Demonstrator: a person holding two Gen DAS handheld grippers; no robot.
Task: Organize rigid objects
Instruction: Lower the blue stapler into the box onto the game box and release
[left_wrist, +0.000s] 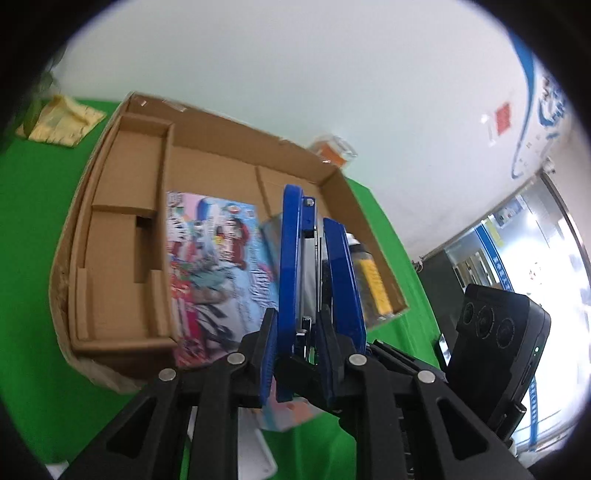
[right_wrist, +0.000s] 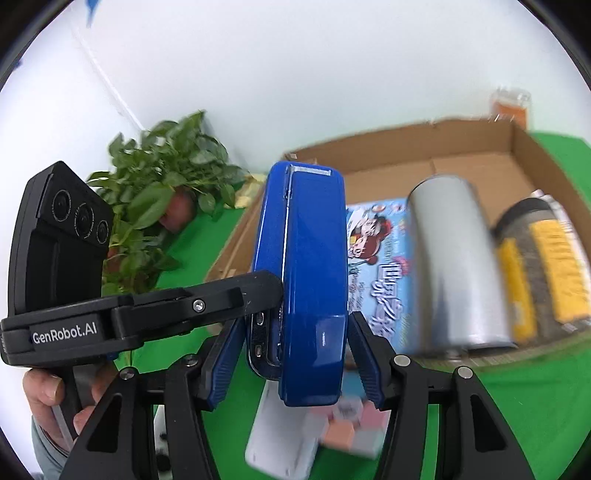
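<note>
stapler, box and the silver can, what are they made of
Stapler: glossy blue plastic shell by its sheen, metal parts at its edges. Box: matte brown corrugated cardboard, folded flaps. Silver can: probably metal, brushed shine; blur leaves it open.

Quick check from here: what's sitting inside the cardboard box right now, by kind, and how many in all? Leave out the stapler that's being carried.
Inside the cardboard box:
Picture book: 1
Silver can: 1
Dark jar with yellow label: 1
Total: 3

The blue stapler, between both grippers, is not counted.
</note>
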